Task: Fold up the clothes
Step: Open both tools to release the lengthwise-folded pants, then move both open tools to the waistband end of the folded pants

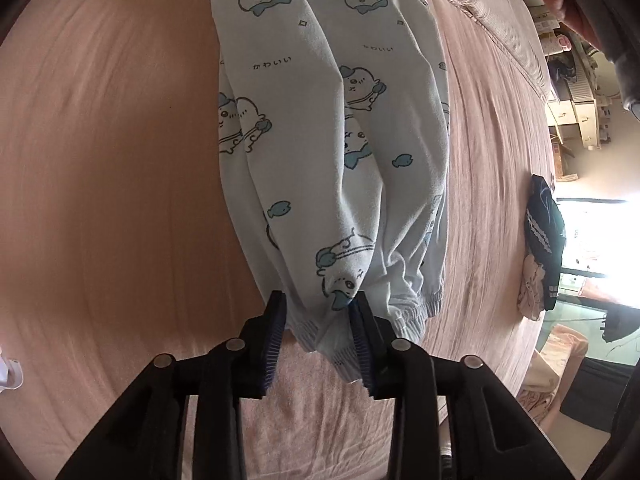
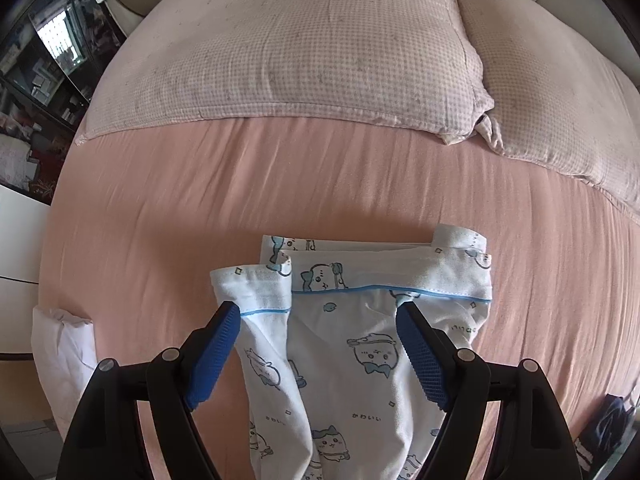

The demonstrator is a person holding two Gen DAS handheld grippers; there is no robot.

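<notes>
Holding a gripper in each hand, we see light blue printed pajama pants (image 1: pixel 332 152) lying flat on the pink bed sheet (image 1: pixel 112 168), legs folded together. In the left wrist view, the left gripper (image 1: pixel 318 320) sits at 6 o'clock with its jaws parted around the ribbed leg cuffs (image 1: pixel 400 312); the pads do not press the fabric. In the right wrist view, the right gripper (image 2: pixel 318 312) stands wide open over the waistband (image 2: pixel 380 276), gripping nothing. Checked pillows (image 2: pixel 304 48) lie at 12 o'clock. Dark clothing (image 1: pixel 544 240) lies at 3 o'clock in the left view.
</notes>
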